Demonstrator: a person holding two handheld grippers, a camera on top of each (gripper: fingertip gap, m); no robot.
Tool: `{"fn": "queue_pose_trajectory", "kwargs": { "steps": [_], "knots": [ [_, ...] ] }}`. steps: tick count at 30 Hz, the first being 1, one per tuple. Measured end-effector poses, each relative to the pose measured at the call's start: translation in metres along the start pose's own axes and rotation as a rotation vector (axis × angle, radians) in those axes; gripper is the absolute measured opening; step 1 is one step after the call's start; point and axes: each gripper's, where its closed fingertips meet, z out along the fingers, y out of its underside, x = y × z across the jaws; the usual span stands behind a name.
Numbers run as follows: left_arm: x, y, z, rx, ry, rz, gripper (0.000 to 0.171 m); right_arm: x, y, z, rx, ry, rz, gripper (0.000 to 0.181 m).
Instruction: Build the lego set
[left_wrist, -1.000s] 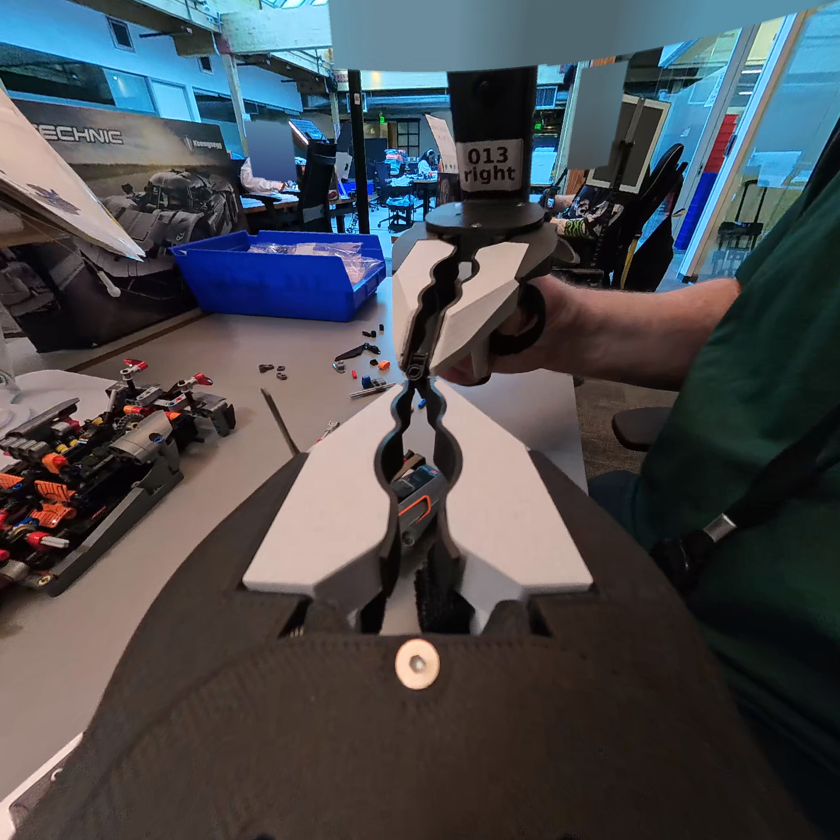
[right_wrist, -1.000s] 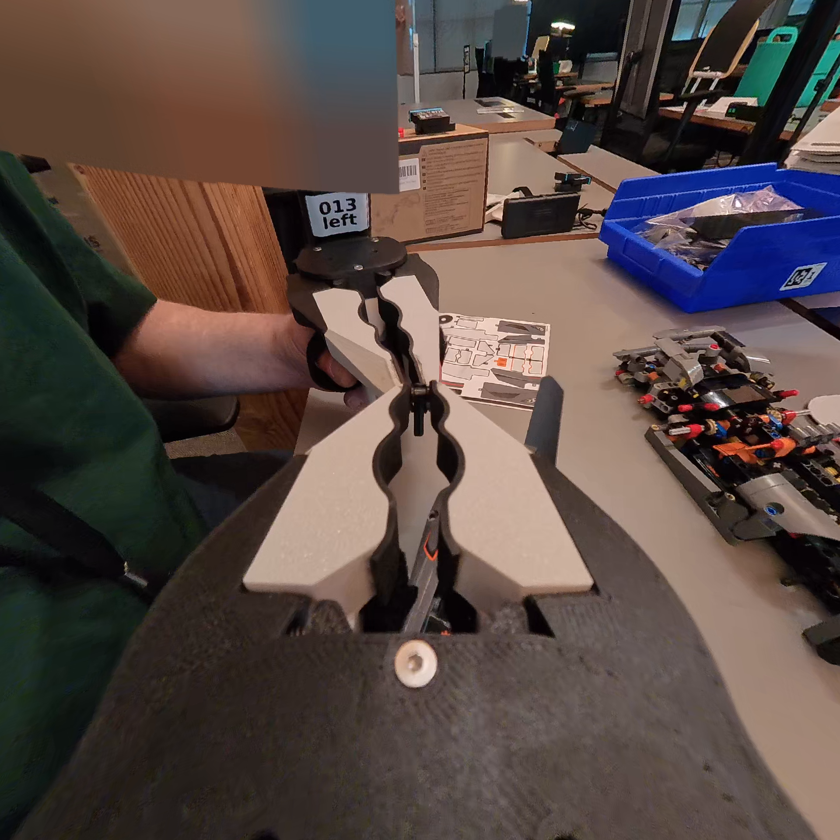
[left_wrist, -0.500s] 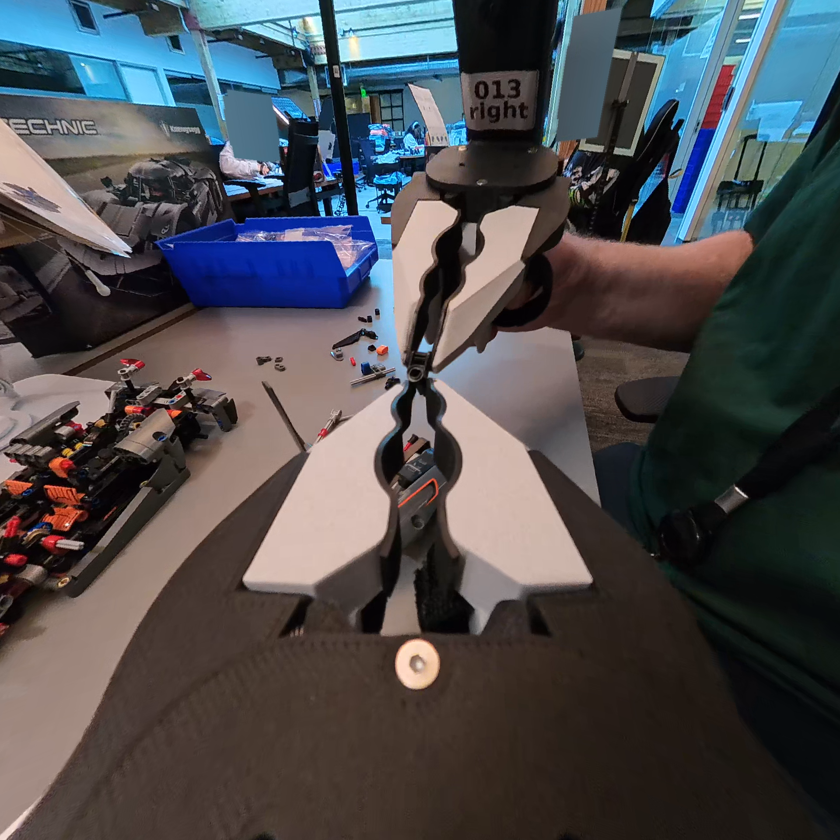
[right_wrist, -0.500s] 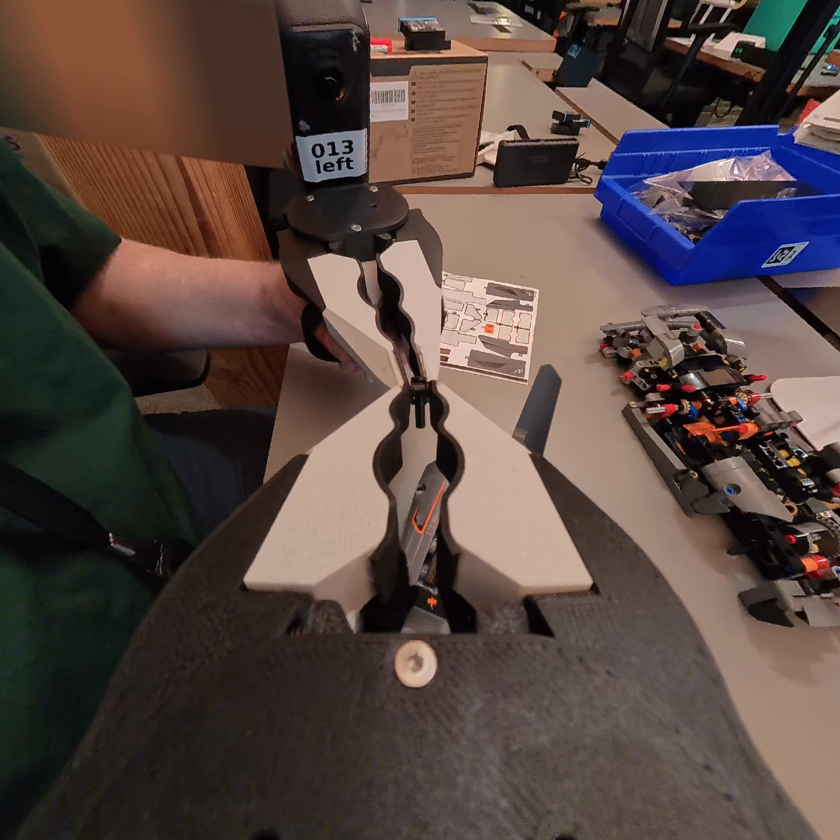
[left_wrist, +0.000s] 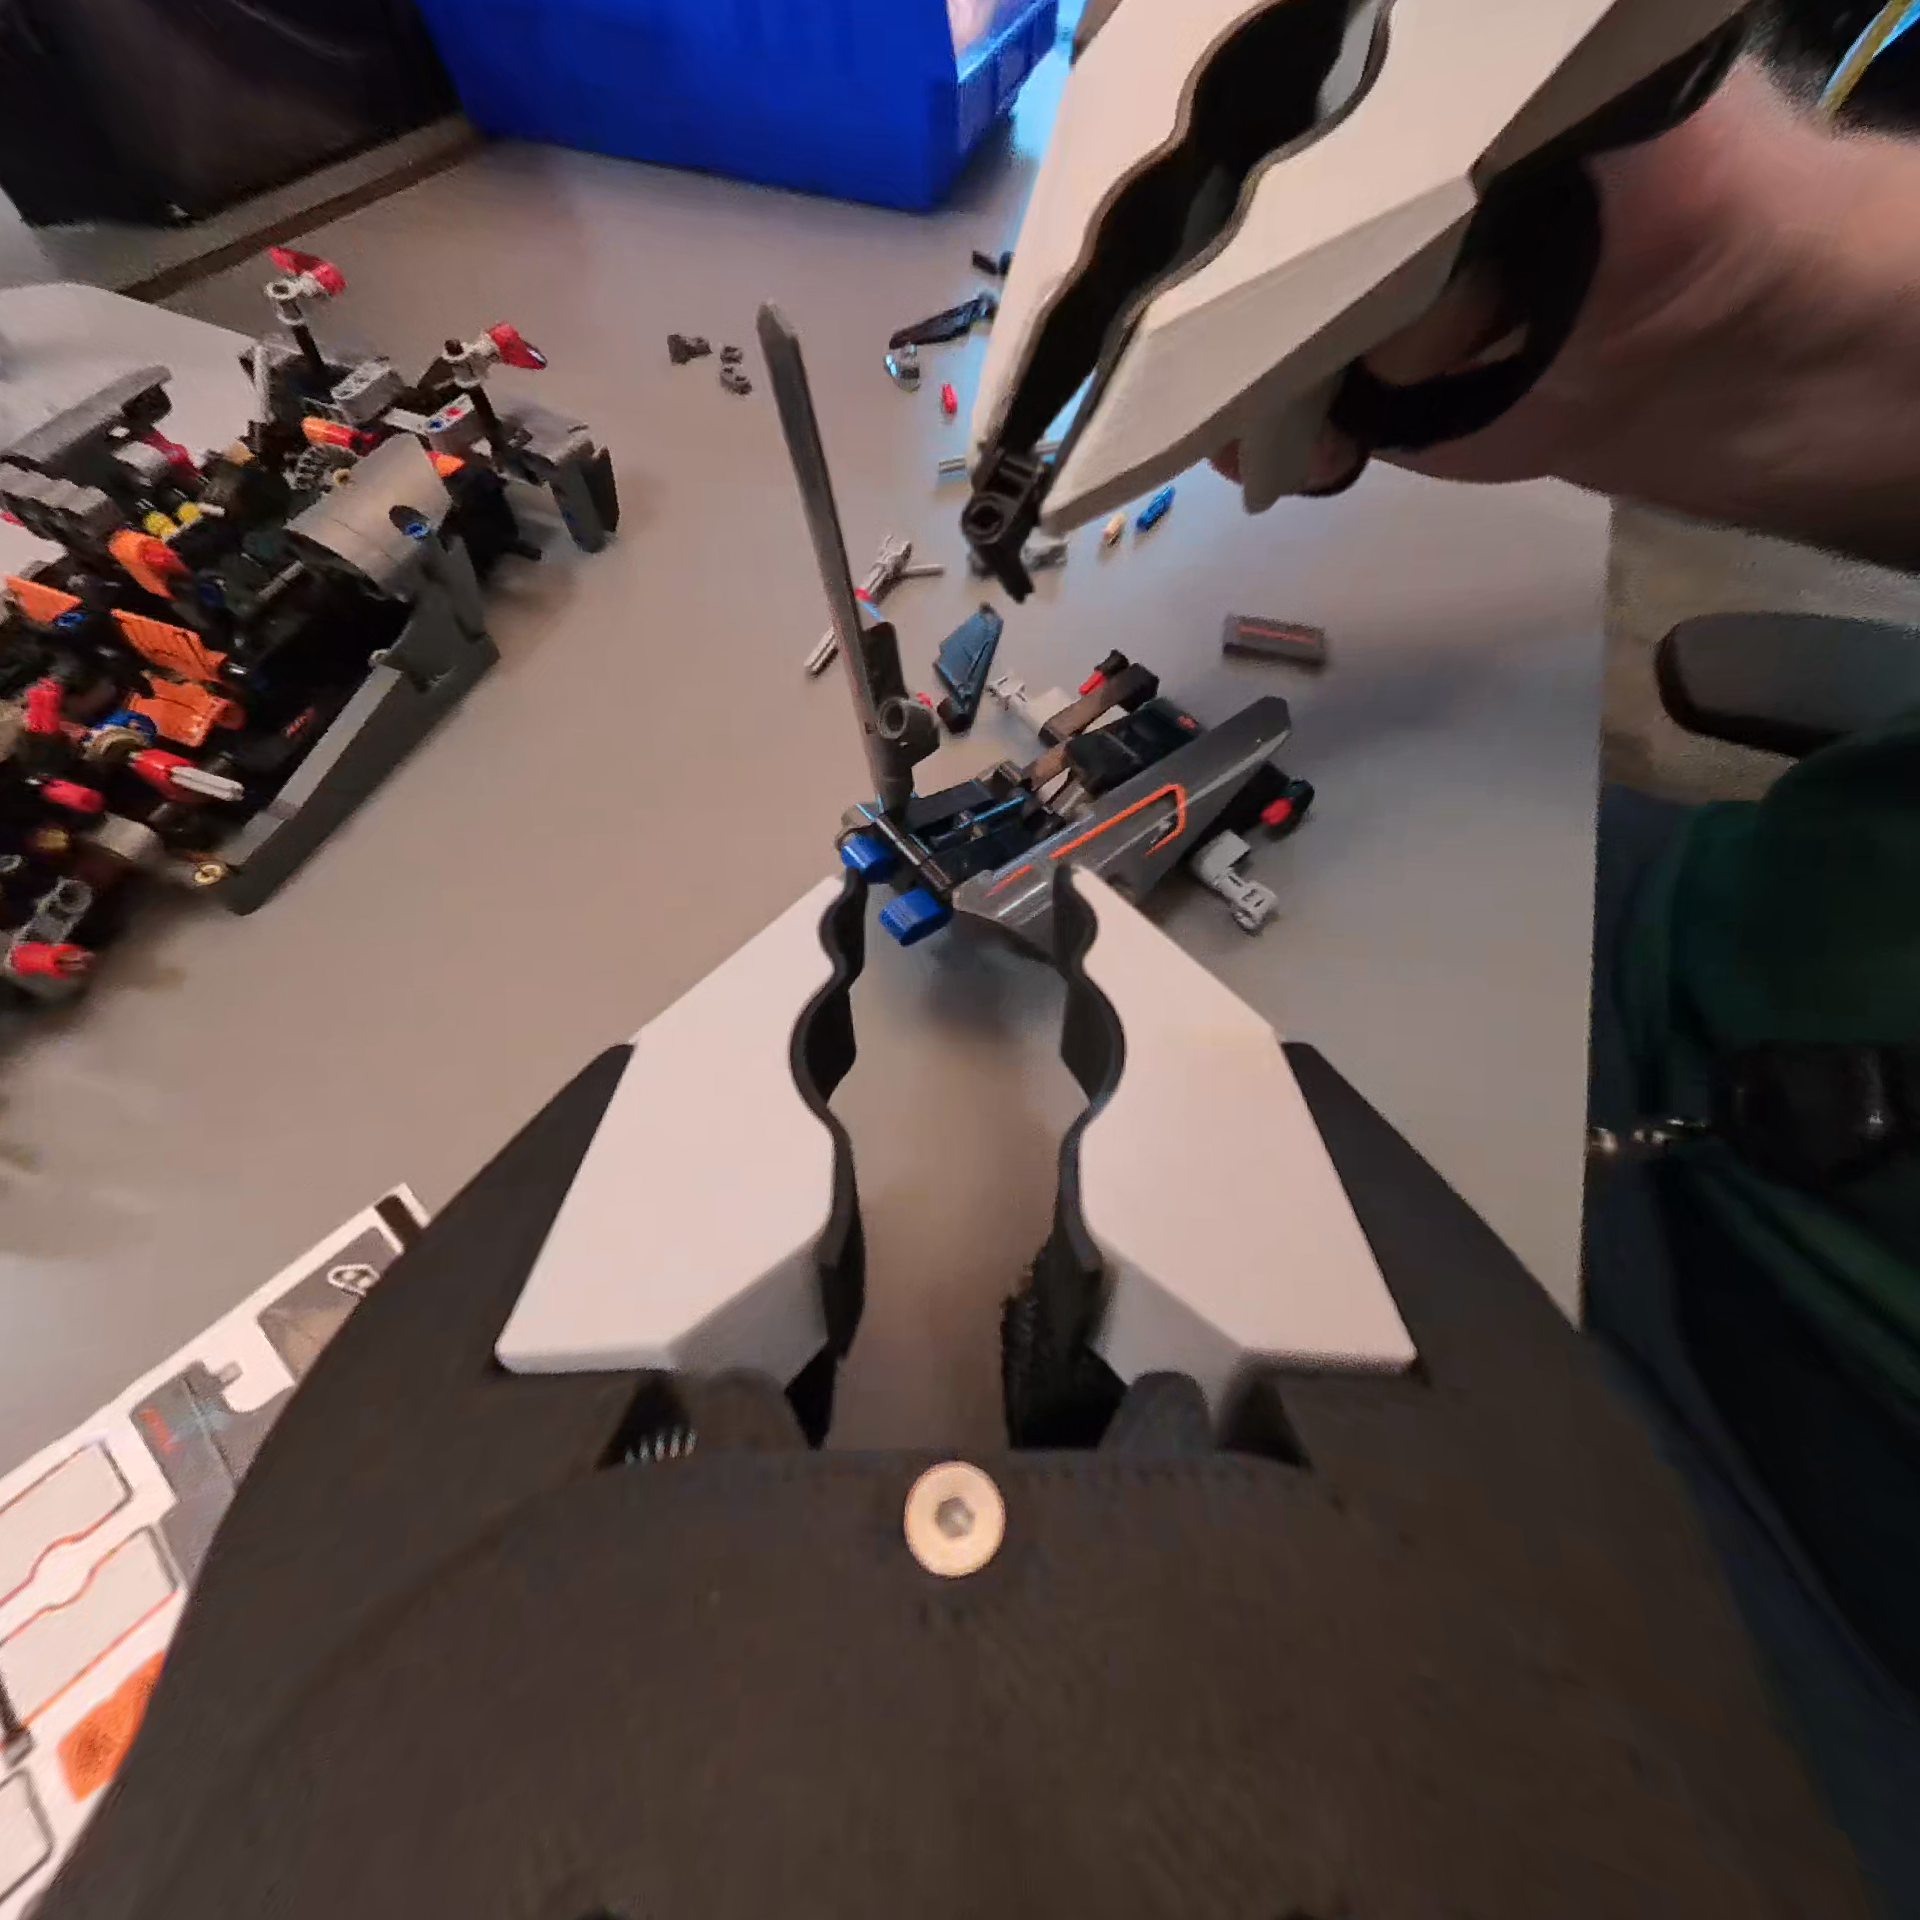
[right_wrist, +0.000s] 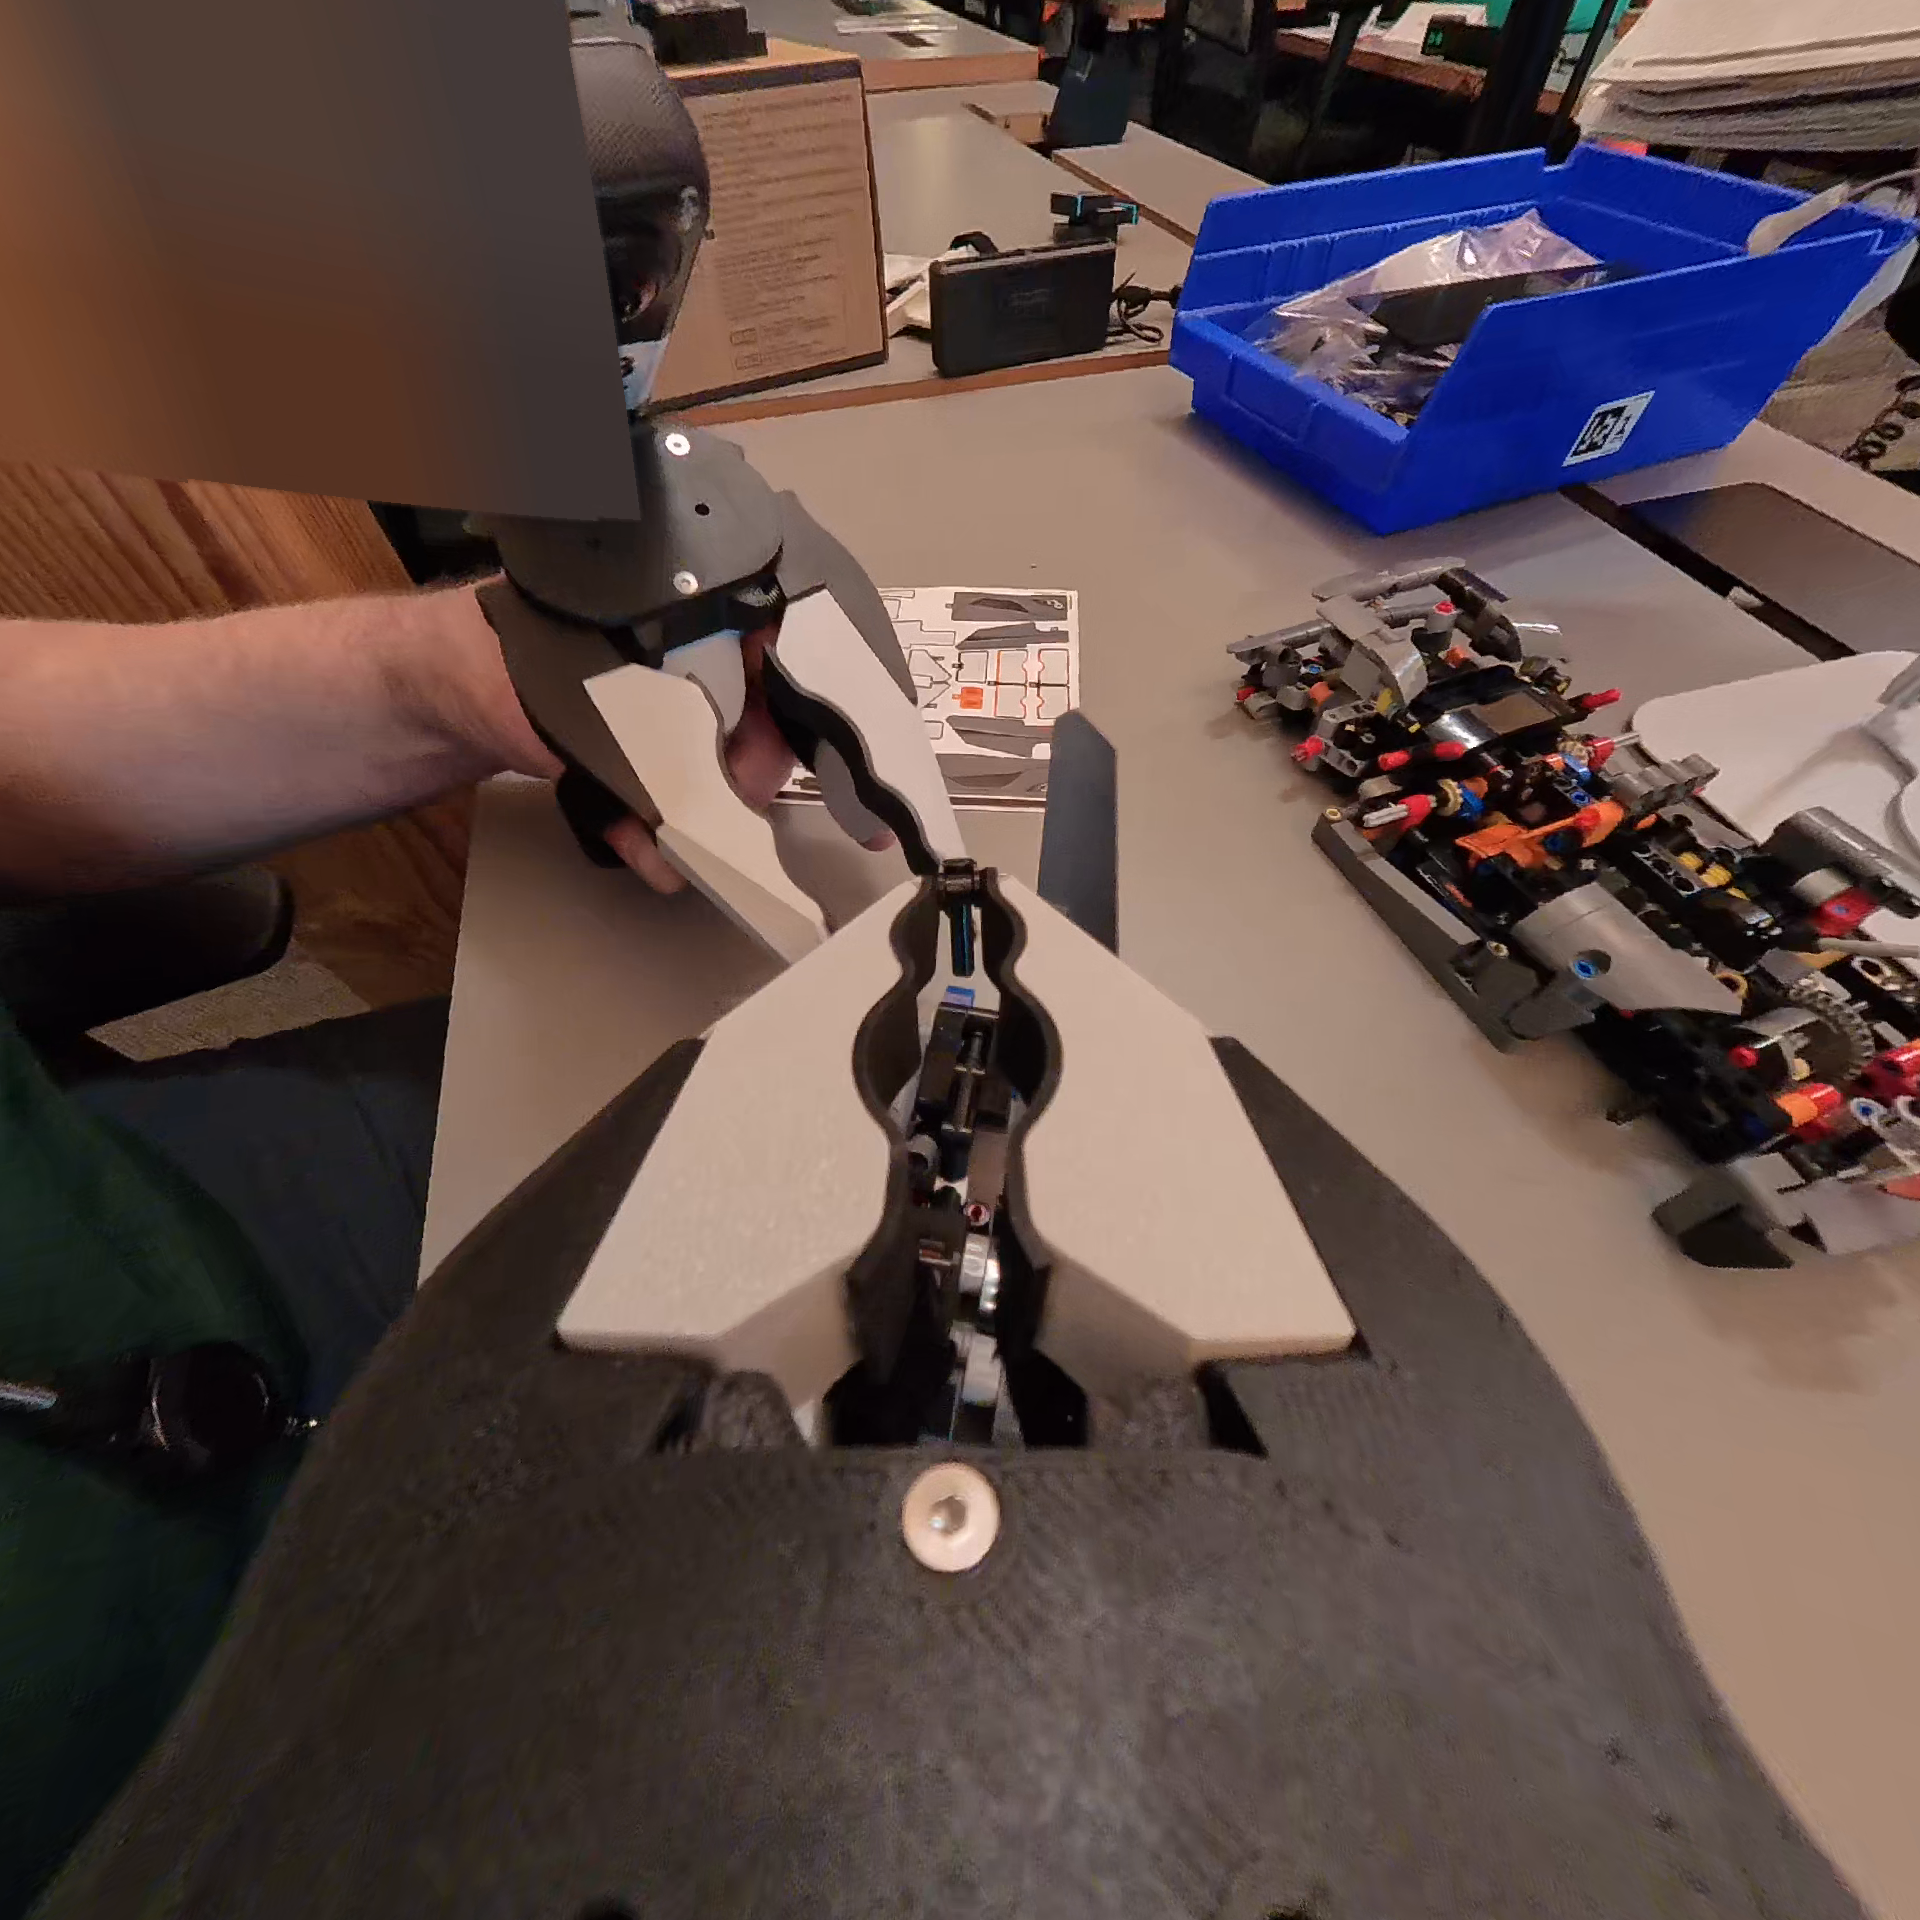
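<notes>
My left gripper (left_wrist: 958, 894) is open, low over the grey table (left_wrist: 623, 935). Just past its tips lies a dark grey sub-assembly (left_wrist: 1122, 821) with an orange stripe, blue pins (left_wrist: 914, 914) and an upright grey blade (left_wrist: 821, 520). The pins sit between the pads, which do not press on them. My right gripper (right_wrist: 961, 883) is shut on a small black connector piece (right_wrist: 961, 891). It hangs above the sub-assembly, which shows through its jaw gap (right_wrist: 961, 1081). In the left wrist view the right gripper (left_wrist: 1003, 520) holds that black piece (left_wrist: 997, 509) in the air. The left gripper (right_wrist: 831, 873) shows open in the right wrist view.
The large car chassis (left_wrist: 208, 623) stands left of the sub-assembly and also shows in the right wrist view (right_wrist: 1610, 883). Loose small pieces (left_wrist: 1273, 639) are scattered behind it. A blue bin (right_wrist: 1507, 364) stands at the back. A sticker sheet (right_wrist: 997, 686) lies flat. A person's arm (right_wrist: 260, 707) is close. The gap from one gripper's tips to the other's is roughly 6 centimeters.
My left gripper was shut tip to tip with the right one on the black piece. It has let go, opened and dropped toward the sub-assembly on the table. The right gripper keeps the piece.
</notes>
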Motion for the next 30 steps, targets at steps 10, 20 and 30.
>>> {"fn": "queue_pose_trajectory", "kwargs": {
  "steps": [10,20,30],
  "knots": [
    [-0.001,0.008,0.013,-0.078,0.052,0.008,0.031,0.004,0.004,0.011,0.074,-0.019,0.212,0.005],
    [0.002,0.008,0.016,-0.084,0.082,0.012,0.026,0.006,0.007,0.024,0.020,0.049,0.143,0.005],
    [0.003,0.014,0.022,-0.139,0.028,0.037,0.018,0.008,0.005,0.024,-0.056,0.132,-0.016,0.005]
  ]
}}
